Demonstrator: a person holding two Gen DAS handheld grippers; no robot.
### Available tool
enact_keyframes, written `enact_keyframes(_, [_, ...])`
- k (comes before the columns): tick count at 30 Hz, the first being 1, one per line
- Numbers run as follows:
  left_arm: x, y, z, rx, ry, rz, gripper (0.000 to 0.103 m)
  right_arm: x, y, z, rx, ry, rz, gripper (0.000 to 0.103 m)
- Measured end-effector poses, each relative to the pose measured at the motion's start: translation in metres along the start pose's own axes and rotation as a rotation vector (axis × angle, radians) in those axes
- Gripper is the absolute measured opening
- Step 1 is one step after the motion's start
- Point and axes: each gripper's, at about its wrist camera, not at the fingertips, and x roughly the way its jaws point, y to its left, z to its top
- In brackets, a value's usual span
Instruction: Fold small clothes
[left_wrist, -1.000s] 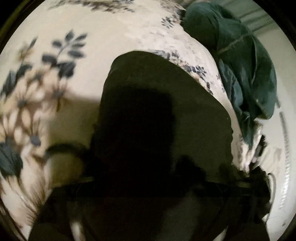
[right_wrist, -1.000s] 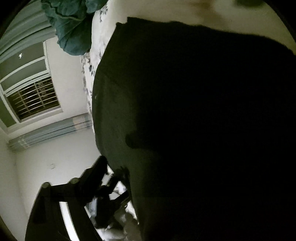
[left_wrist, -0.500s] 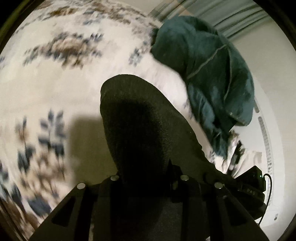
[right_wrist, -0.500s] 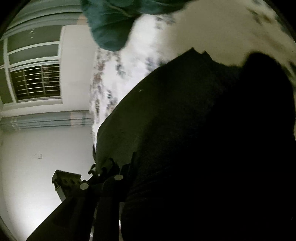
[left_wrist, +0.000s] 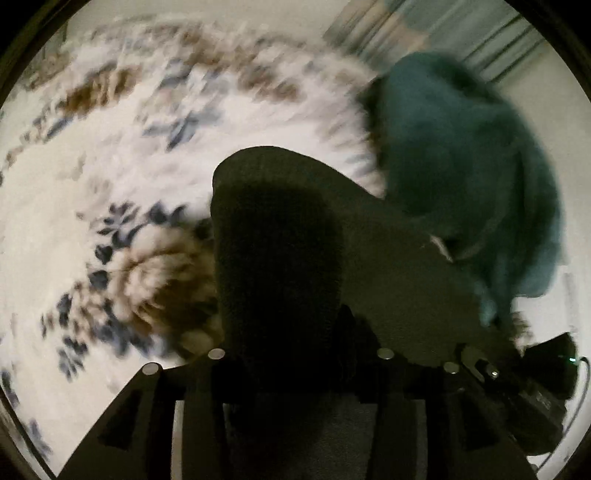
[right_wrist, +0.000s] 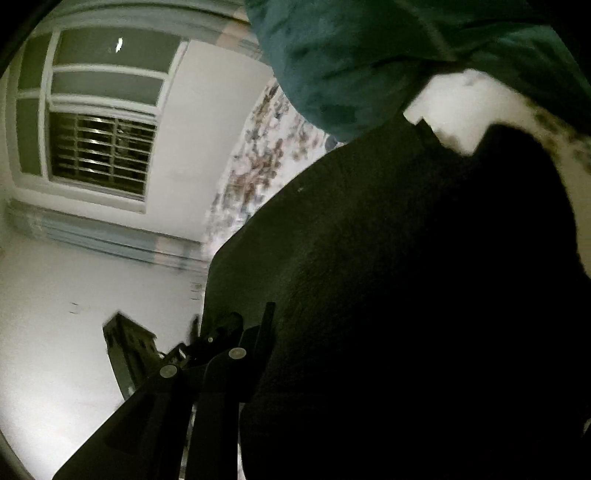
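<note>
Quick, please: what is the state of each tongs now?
Left tongs: shut on the black knitted garment.
Right tongs: cannot be told, the garment hides them.

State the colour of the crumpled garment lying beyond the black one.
Dark teal green crumpled garment, clearest in the left wrist view.

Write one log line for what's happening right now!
stage: mid-fold | left gripper: holding black garment | right gripper: covered by garment | beside: teal garment | surface: floral sheet
</note>
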Motion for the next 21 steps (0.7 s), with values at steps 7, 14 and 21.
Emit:
enact_keyframes(7, [0.027, 0.034, -0.042, 0.026, 0.028, 0.212, 0.088, 0.032, -0.031, -0.023, -0.108, 0.203, -0.395, 0.082])
enact_keyframes(14, [0.007, 0.010, -0.078, 0.040, -0.029, 0.301, 0.088, 0.006, 0.023, -0.024, -0.412, 0.040, -0.672, 0.096])
enact_keyframes(21, [0.017, 0.012, -0.102, -0.048, 0.019, 0.323, 0.088, 0.028, -0.012, -0.041, -0.539, 0.229, -0.876, 0.096])
